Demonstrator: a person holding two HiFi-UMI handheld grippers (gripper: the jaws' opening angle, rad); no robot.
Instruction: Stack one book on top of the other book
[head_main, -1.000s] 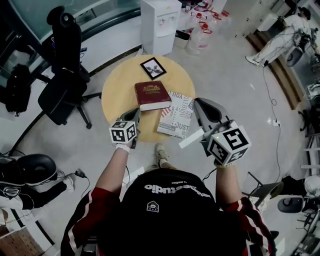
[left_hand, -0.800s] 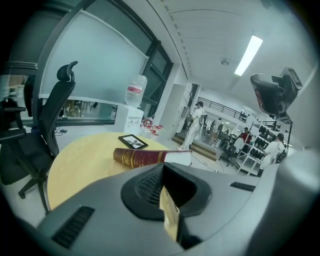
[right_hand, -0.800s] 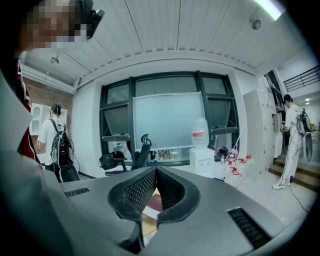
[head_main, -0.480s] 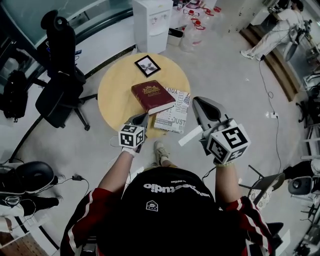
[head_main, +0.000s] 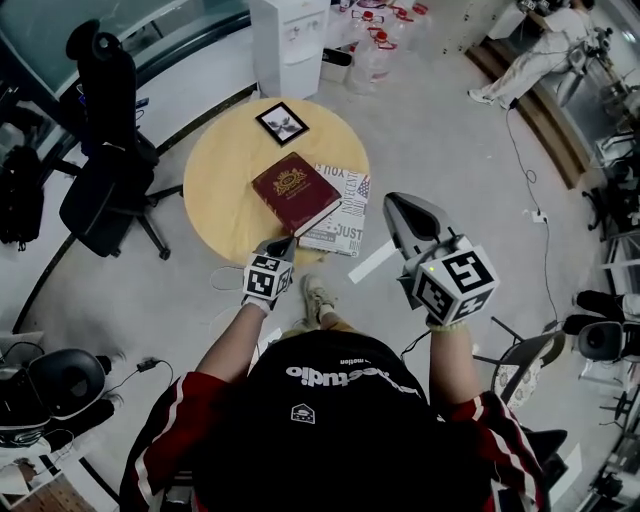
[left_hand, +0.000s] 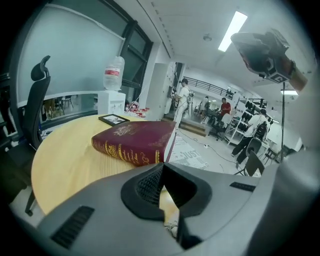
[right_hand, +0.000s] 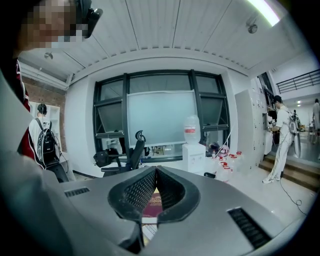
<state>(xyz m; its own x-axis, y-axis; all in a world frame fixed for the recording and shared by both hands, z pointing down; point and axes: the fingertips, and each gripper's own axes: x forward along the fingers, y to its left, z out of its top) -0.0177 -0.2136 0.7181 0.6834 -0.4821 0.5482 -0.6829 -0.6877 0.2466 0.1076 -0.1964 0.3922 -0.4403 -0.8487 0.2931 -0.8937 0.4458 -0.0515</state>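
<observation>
A dark red book (head_main: 295, 192) with gold print lies on the round wooden table (head_main: 225, 190), its right edge overlapping a white printed book (head_main: 343, 218). My left gripper (head_main: 284, 244) is shut and empty at the table's near edge, just short of the red book. In the left gripper view, the red book (left_hand: 135, 140) fills the middle, with the white book (left_hand: 192, 155) to its right beyond the closed gripper (left_hand: 162, 167). My right gripper (head_main: 395, 205) is shut and empty, off the table to the right of the books. In the right gripper view, the red book (right_hand: 155, 202) shows below the closed jaws.
A small black picture frame (head_main: 281, 122) lies at the table's far edge. A white water dispenser (head_main: 290, 45) and several water bottles (head_main: 370, 40) stand beyond it. A black office chair (head_main: 105, 170) stands left of the table. A person (head_main: 530, 60) is at the far right.
My left gripper has moved right and down to the table's near edge, in front of the red book. The right gripper has hardly shifted. The books lie as before.
</observation>
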